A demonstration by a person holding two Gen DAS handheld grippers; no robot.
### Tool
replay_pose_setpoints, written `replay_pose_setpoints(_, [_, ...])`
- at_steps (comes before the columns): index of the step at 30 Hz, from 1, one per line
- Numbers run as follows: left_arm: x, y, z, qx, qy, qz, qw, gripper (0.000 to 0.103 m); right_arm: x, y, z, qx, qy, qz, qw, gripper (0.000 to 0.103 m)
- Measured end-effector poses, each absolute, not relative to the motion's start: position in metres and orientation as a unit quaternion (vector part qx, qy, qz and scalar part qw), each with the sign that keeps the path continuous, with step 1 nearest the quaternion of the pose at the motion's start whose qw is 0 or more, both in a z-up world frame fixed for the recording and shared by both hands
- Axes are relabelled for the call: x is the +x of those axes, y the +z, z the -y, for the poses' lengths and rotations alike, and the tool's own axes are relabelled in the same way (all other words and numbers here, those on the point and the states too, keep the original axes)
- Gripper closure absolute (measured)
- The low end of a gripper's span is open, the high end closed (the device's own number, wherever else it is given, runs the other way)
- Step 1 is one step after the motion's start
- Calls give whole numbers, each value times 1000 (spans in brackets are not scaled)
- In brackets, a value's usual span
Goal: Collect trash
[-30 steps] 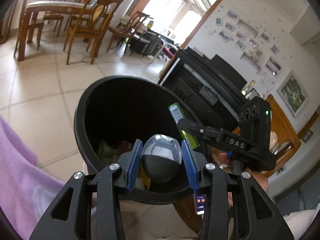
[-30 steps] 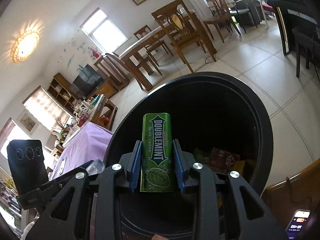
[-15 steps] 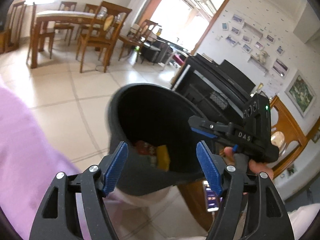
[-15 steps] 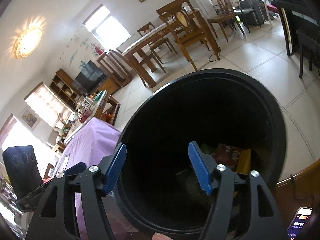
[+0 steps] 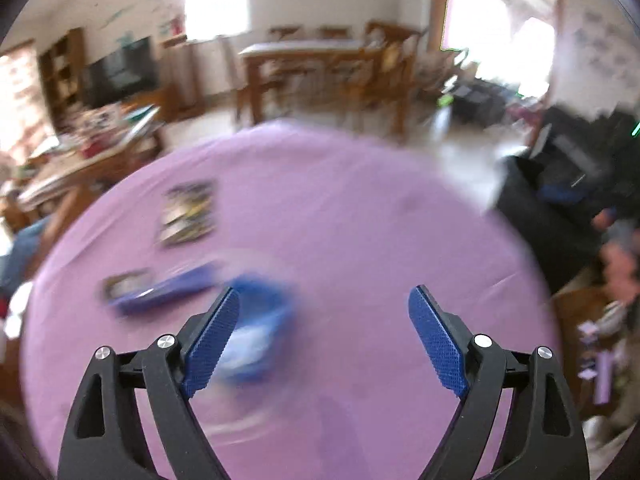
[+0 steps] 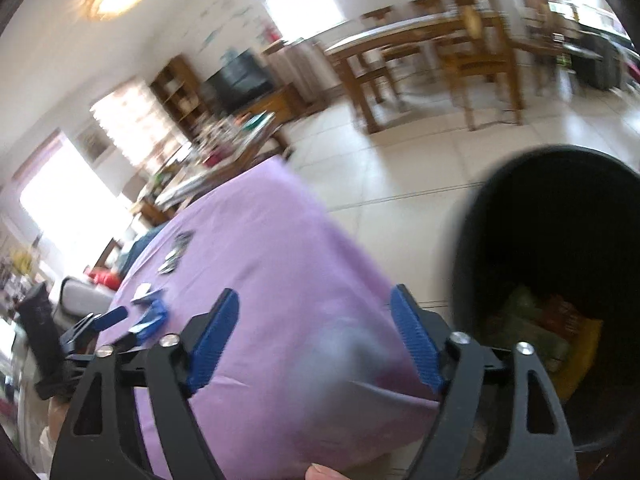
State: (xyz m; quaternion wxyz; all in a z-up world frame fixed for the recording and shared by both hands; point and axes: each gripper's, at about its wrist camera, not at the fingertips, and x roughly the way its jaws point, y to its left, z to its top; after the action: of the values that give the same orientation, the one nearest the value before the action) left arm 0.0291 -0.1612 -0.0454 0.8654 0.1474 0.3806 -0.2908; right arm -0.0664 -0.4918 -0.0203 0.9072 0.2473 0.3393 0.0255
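My left gripper hangs over the purple tablecloth, its jaws opening with nothing between them. Blurred trash lies on the cloth: a blue and white wrapper just behind the left finger, a flat blue packet and a dark printed wrapper farther left. My right gripper is over the table's near corner, jaws opening and empty. The black bin stands on the floor to its right, with colourful wrappers at the bottom. The left gripper shows at the far left of the right wrist view.
A wooden dining table with chairs stands across the tiled floor. A cluttered low table and a television are behind the purple table. A thumb tip shows at the bottom edge.
Both grippers let go over the bin: the dark round object and the green gum pack are gone from the jaws. Both swung left, away from the bin, to the purple table.
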Motion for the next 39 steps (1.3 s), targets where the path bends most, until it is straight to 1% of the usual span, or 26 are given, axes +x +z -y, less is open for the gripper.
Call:
replay_pose_setpoints(2, [47,-58,145,164,-276,-410,854,18,-39,-16,456,227,56,-352,906,20])
replay_pose_setpoints(5, [65,-71,138,174,-279,-431,840,18,3,-8,407,197,86,-374,902,15])
replay_pose_setpoints(6, [74,-74,135,166,-286,-447,831,19,14,-6,395,190,93,-380,900,15])
replay_pose_setpoints(7, [79,-72,131,157,-291,-446,832,23,26,-4,380,184,100,-386,899,15])
replay_pose_setpoints(8, [85,-70,126,151,-295,-441,834,32,42,-2,364,176,108,-393,896,15])
replay_pose_setpoints(9, [91,-72,121,149,-293,-441,835,36,55,-1,349,169,114,-399,894,15])
replay_pose_setpoints(11, [93,-67,120,148,-289,-434,840,56,76,2,328,158,122,-410,890,15])
replay_pose_setpoints(12, [96,-66,116,138,-292,-436,840,58,93,1,312,148,125,-419,887,13])
replay_pose_setpoints(13, [101,-63,105,108,-304,-439,838,62,99,0,305,142,126,-424,885,13])
replay_pose_setpoints(14, [101,-64,111,91,-309,-440,838,64,112,-4,293,134,128,-434,882,12])
replay_pose_setpoints(18, [100,-56,75,36,-316,-433,844,65,154,-20,266,112,106,-464,872,12])
replay_pose_setpoints(21, [97,-54,40,-17,-316,-425,848,65,181,-37,252,112,82,-484,864,12])
replay_pose_setpoints(22, [95,-51,24,-49,-319,-417,850,65,187,-40,249,111,74,-489,862,12])
replay_pose_setpoints(25, [90,-46,3,-80,-317,-396,858,65,201,-49,232,85,50,-489,866,6])
replay_pose_setpoints(28, [89,-47,-5,-114,-330,-393,851,65,208,-54,208,28,22,-489,872,5])
replay_pose_setpoints(29, [89,-47,-6,-118,-332,-393,849,65,208,-56,200,2,14,-486,874,11])
replay_pose_setpoints(30, [90,-48,-6,-122,-336,-393,848,65,207,-54,194,-1,21,-479,878,19])
replay_pose_setpoints(31, [91,-49,-6,-126,-340,-393,845,65,207,-52,191,0,27,-480,877,29])
replay_pose_setpoints(32, [90,-49,-4,-128,-341,-395,844,65,207,-49,189,-2,32,-479,877,44])
replay_pose_setpoints(36, [95,-54,-10,-139,-346,-398,838,65,204,-49,180,-3,51,-475,879,44])
replay_pose_setpoints(39, [98,-59,-11,-143,-346,-400,836,65,196,-46,182,20,65,-460,885,44])
